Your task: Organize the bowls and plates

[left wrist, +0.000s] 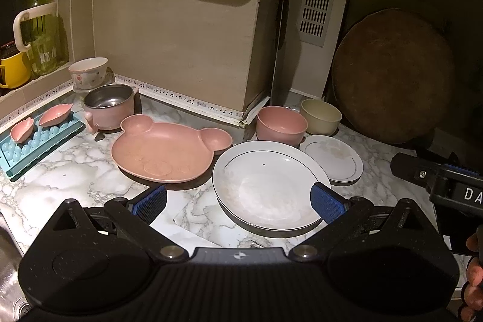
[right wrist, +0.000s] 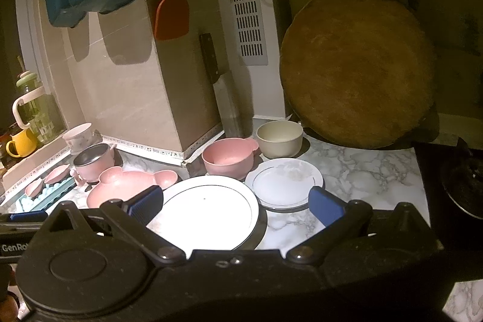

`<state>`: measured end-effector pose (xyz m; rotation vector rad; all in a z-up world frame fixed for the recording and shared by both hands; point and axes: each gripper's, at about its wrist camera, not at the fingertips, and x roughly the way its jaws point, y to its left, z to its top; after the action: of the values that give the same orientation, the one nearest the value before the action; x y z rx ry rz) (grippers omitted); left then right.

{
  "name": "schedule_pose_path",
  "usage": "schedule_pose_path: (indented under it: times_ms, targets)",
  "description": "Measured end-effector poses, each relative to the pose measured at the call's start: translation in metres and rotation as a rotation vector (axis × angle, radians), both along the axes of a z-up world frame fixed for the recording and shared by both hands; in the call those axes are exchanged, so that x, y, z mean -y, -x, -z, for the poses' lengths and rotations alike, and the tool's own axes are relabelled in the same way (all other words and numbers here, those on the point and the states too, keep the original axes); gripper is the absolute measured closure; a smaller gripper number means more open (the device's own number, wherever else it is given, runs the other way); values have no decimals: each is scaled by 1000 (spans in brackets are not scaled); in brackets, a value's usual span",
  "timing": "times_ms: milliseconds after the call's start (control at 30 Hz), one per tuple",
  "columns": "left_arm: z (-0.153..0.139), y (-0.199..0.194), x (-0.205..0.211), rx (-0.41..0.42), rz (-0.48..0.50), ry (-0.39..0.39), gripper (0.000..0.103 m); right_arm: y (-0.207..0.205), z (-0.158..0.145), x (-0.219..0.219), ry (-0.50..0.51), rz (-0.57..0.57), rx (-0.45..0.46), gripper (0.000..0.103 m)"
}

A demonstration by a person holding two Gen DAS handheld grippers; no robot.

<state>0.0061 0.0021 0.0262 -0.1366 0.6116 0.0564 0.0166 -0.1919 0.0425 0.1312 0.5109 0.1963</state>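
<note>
Both grippers hover low over the near edge of the white-and-grey marble surface (left wrist: 75, 168), each with its blue-padded fingers spread wide and nothing between them. Straight ahead of the left gripper (left wrist: 238, 201) lies the large white round plate with a thin dark rim line (left wrist: 265, 180), its near rim reaching in between the pads, nearer the right-hand finger than the left; the same plate sits just ahead of the right gripper (right wrist: 235, 205), towards its left finger, so either hand could take it, though the left looks the better centred. Being round, the plate has no long axis, and a pinch on the near rim seems the likely hold. From left to right the rest runs: a teal tray (left wrist: 39, 147) carrying two small pink leaf-shaped dishes (left wrist: 54, 115), a pink pot with a steel lining (left wrist: 110, 106) with a floral white bowl (left wrist: 89, 71) behind it, a pink bear-shaped plastic plate (left wrist: 166, 150) just beside the large plate, a pink bowl (left wrist: 282, 122), a cream bowl (left wrist: 321, 115), and a smaller white plate (left wrist: 335, 156) whose edge the large plate seems to overlap. Room is tight: tiled wall behind, a round wooden chopping board (right wrist: 359, 68) leaning at the right, a dark hob (right wrist: 452, 189) beyond it.
</note>
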Motion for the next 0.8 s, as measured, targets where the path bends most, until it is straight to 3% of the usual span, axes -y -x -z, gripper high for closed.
schedule_pose_path:
  times_ms: [800]
  targets:
    - [-10, 5, -1, 16, 13, 25, 1, -2, -10, -10, 33, -132, -30, 2]
